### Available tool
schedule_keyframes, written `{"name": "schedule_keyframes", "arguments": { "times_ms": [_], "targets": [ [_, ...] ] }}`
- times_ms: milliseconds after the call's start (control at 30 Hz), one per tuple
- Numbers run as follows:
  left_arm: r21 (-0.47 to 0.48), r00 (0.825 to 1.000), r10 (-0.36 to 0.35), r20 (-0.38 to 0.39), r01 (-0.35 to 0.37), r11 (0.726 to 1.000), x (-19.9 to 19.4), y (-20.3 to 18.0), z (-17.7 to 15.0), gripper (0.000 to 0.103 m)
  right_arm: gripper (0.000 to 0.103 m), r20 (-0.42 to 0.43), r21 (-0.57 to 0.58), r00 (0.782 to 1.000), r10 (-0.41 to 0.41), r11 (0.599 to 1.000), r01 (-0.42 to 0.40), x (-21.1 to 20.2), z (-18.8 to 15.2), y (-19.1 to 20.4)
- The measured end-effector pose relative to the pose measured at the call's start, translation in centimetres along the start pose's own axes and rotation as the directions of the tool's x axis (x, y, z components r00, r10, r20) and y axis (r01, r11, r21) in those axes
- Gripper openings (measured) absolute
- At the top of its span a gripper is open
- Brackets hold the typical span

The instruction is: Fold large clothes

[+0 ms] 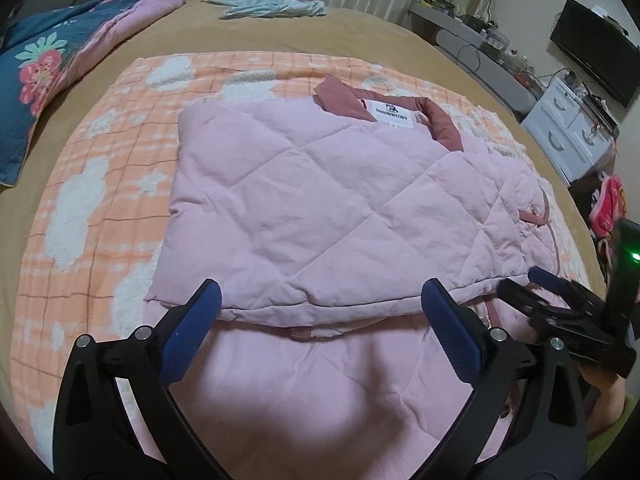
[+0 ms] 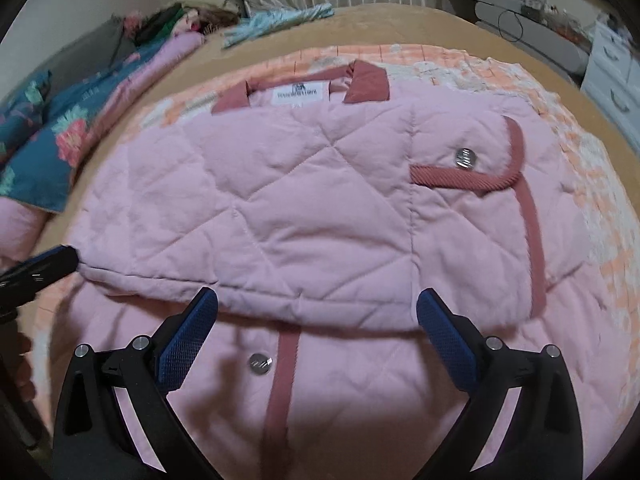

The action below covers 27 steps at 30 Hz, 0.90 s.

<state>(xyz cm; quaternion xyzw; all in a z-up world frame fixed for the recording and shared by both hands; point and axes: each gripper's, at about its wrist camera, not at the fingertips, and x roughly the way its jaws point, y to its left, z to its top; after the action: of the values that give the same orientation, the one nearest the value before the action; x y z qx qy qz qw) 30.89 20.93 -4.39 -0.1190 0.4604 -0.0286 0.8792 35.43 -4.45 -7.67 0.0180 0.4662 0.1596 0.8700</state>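
Both grippers are hanging w/ jaws spread wide and gripping nothing: the left gripper (image 1: pixel 320 300) is hovering over the near folded edge of the pink quilted jacket (image 1: pixel 320 200), and the right gripper (image 2: pixel 316 308) is doing the same further right, pads apart from the fabric as far as can be told. The jacket is lying on an orange checked blanket (image 1: pixel 100 200) atop the tan bed (image 1: pixel 280 32), w/ a floral quilt (image 1: pixel 44 68) and a light blue cloth (image 1: pixel 272 6) lying well apart and nothing blocking. It's lying folded over itself, dark pink collar (image 2: pixel 360 84) at the far end, white label showing, a metal snap (image 2: pixel 465 157) sitting by the corded trim.
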Motion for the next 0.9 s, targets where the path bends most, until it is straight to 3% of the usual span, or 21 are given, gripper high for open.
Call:
{"name": "schedule_keyframes", "arguments": {
  "times_ms": [467,900],
  "targets": [
    [0.01,0.999,-0.01,0.04,0.009,1.0,-2.6,-0.3,0.2,0.094,0.099,0.094,0.015,0.995,0.01,1.0,-0.011,-6.5,-0.8,-0.6],
    [0.011,0.995,-0.027,0.097,0.026,1.0,-5.8,-0.8,0.1,0.094,0.099,0.222,0.02,0.975,-0.018,1.0,0.013,-11.7,-1.0,-1.1]
  ]
}}
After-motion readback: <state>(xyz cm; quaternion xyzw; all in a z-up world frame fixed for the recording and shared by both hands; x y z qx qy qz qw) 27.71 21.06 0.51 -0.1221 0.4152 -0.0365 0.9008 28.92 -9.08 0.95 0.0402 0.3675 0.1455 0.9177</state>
